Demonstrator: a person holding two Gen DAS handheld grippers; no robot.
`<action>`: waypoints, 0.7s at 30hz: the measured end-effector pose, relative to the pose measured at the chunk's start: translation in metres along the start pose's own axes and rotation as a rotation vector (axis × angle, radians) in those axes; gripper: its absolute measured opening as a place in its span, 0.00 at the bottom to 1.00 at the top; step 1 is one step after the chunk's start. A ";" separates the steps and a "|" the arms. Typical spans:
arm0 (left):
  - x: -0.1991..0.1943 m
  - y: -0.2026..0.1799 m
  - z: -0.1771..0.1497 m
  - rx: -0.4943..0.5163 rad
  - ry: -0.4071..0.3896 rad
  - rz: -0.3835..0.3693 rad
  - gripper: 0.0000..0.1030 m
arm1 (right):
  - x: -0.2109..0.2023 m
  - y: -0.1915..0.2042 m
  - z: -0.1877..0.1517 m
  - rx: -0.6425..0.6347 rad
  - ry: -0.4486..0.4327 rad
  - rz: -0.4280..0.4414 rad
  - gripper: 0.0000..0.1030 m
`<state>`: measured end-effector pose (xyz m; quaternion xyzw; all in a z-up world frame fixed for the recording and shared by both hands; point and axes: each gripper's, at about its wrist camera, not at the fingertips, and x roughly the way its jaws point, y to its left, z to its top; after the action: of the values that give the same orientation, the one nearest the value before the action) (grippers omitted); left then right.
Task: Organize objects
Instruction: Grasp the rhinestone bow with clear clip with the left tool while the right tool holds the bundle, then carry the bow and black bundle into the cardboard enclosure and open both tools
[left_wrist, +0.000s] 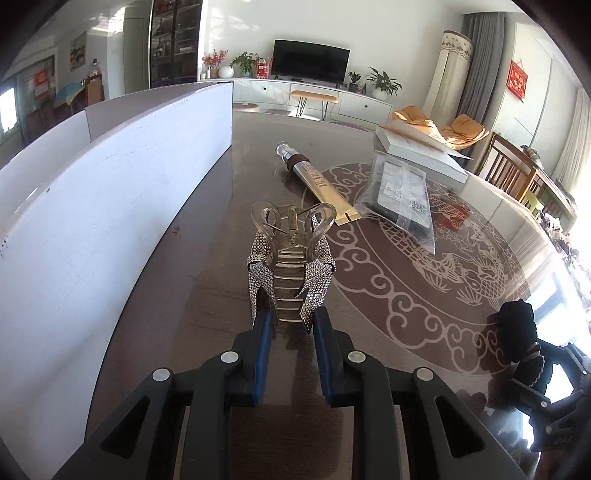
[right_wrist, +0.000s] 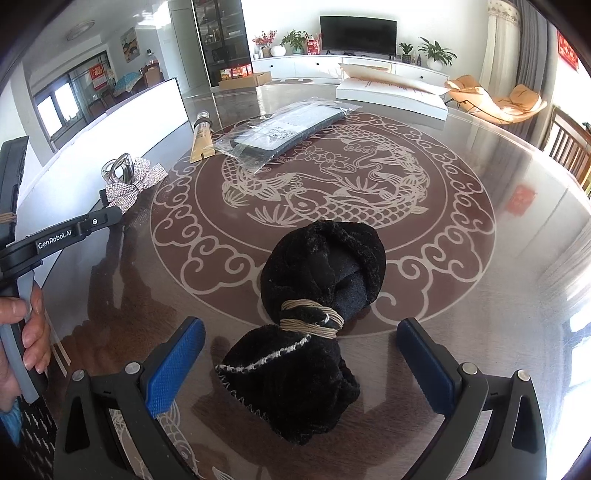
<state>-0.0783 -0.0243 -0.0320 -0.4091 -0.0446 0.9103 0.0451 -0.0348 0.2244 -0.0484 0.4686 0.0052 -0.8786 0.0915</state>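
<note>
- We see the left gripper (left_wrist: 290, 319) with its blue-padded jaws closed on the near end of a rhinestone hair claw (left_wrist: 291, 258), which stands out ahead of the pads over the bench (left_wrist: 207, 295).
- In the right wrist view the same hair claw (right_wrist: 127, 181) sits at the tip of the left gripper (right_wrist: 110, 214), near the left edge of the bench (right_wrist: 498, 295), and a hand (right_wrist: 26, 325) grips that tool's handle at the picture's left edge.
- We cannot tell whether the claw touches the bench top or hangs just above it.
- The right gripper (right_wrist: 301, 354) has its jaws spread wide, one pad on either side of a black velvet pouch (right_wrist: 314, 321) tied with tan cord, and neither pad touches it.
- The pouch lies on the bench, on the rim of the round fish pattern under the glossy top.
- From the left wrist we catch the pouch (left_wrist: 517, 339) far to the right, by the right gripper.
- A gold tube (left_wrist: 314, 177) with a clear cap lies farther off on the bench, and just beside it is a dark flat item in a clear plastic bag (left_wrist: 402, 199).
- Beyond the bag rests a flat white box (left_wrist: 421, 155).
- A white board (left_wrist: 110, 192) stands upright along the left side of the bench.
</note>
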 end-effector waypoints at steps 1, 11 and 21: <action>-0.004 -0.002 -0.001 0.011 -0.011 -0.003 0.22 | 0.000 -0.001 0.001 0.011 0.018 -0.006 0.97; -0.064 -0.001 -0.008 -0.005 -0.089 -0.094 0.21 | -0.022 -0.004 0.005 -0.021 0.055 -0.050 0.34; -0.161 0.113 0.024 -0.186 -0.190 -0.007 0.05 | -0.073 0.117 0.086 -0.078 -0.147 0.273 0.34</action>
<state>0.0050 -0.1564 0.0895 -0.3232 -0.1342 0.9368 0.0056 -0.0462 0.1125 0.0692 0.3955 -0.0313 -0.8890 0.2285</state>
